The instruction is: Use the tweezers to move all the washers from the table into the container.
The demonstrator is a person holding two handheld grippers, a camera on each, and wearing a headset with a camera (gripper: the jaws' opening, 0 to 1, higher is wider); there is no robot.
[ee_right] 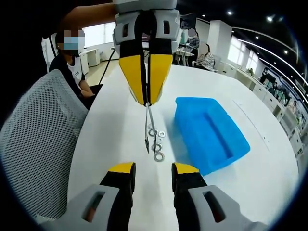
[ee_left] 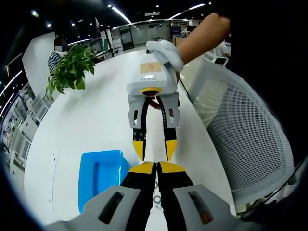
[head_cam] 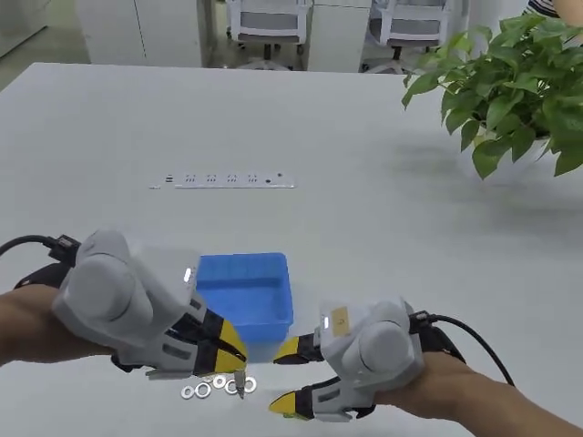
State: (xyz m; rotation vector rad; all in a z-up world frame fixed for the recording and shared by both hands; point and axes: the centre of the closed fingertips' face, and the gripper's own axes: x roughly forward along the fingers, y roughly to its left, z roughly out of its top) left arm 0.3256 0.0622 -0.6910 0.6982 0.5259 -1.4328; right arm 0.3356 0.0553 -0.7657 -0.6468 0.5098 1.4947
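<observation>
The small flat metal washers [ee_right: 158,157] lie in a loose cluster on the white table [head_cam: 364,209], just beside the near wall of the shallow blue plastic container [head_cam: 244,291]. I count at least four of them, close together, some nearly touching. None has gone in yet as far as I can see: the floor of the container looks bare in both the head view and the right gripper view.

The slim metal tweezers [ee_right: 147,130] are clamped between the pressed-together yellow jaws of the left gripper [ee_right: 147,98], pointing down so that their tips reach the table at the edge of the cluster. Whether the tips have caught a washer I cannot tell; they seem to sit beside one rather than around it.

The right gripper [ee_right: 153,169] hovers opposite, on the other side of the washers, with its jaws spread and nothing between them.

From where I stand the job looks to be at its very start: tool in hand and lowered to the washers, every washer left to be picked up and carried the short way over the container wall. Farther off, a white power strip [head_cam: 232,179] lies flat on the table, and a leafy green plant [head_cam: 519,82] stands at the far right.
</observation>
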